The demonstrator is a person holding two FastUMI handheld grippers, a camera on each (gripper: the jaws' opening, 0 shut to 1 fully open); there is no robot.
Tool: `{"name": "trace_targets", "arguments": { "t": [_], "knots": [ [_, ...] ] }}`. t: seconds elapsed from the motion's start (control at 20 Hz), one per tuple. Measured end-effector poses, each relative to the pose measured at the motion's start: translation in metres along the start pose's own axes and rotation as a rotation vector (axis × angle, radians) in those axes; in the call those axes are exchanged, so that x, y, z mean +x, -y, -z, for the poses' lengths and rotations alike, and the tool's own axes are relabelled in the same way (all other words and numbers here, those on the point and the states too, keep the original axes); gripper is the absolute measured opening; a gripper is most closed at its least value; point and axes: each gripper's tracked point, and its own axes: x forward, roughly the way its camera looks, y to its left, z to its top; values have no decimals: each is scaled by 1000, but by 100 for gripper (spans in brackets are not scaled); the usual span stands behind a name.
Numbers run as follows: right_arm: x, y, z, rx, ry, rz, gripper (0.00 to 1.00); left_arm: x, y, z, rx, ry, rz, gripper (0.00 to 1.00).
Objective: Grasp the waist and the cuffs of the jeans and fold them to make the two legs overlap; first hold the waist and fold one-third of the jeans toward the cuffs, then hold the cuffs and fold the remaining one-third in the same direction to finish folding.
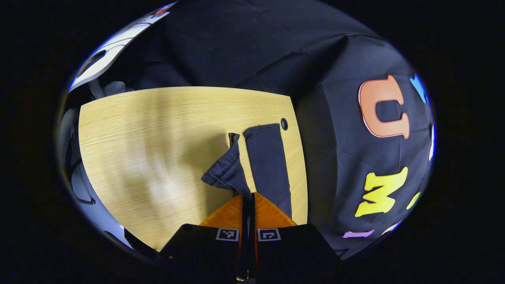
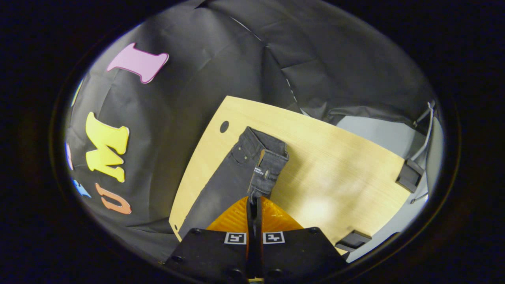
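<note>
Leg-overlap step: left gripper (image 1: 247,199) clamped on a cuff, right gripper (image 2: 254,203) on the waist of the jeans (image 2: 232,173), lifted. Next, lay that leg flat onto the other.

In my left gripper view the jeans (image 1: 268,165) lie on the table (image 1: 150,134) toward its right edge, just before a hole in the tabletop (image 1: 284,124), with one leg lifted left of the flat one up to my left tongs (image 1: 248,197). In my right gripper view the waist end, raised above the flat part, hangs from my right tongs (image 2: 254,201), with the booth wall (image 2: 189,79) behind and left of the table.
</note>
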Motion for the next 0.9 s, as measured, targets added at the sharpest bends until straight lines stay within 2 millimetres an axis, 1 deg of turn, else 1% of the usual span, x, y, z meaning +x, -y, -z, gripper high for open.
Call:
{"name": "trace_targets", "arguments": {
  "t": [0.25,0.45,0.6,0.7,0.8,0.9],
  "knots": [
    [7,-29,-18,-21,-2,-28,0,8,40,-16,49,2,29,4],
    [15,-47,-31,-34,-10,-39,0,21,65,-27,72,-2,34,4],
    [24,-59,-41,-40,-13,-43,0,32,72,-32,81,-8,11,4],
    [32,-69,-49,-42,-13,-47,0,39,71,-34,69,-16,-18,4],
    [44,-78,-59,-47,-16,-44,1,48,68,-40,29,-23,-46,4],
    [61,-87,-66,-49,-19,-40,1,62,65,-44,0,-36,-70,4]
  ]
}}
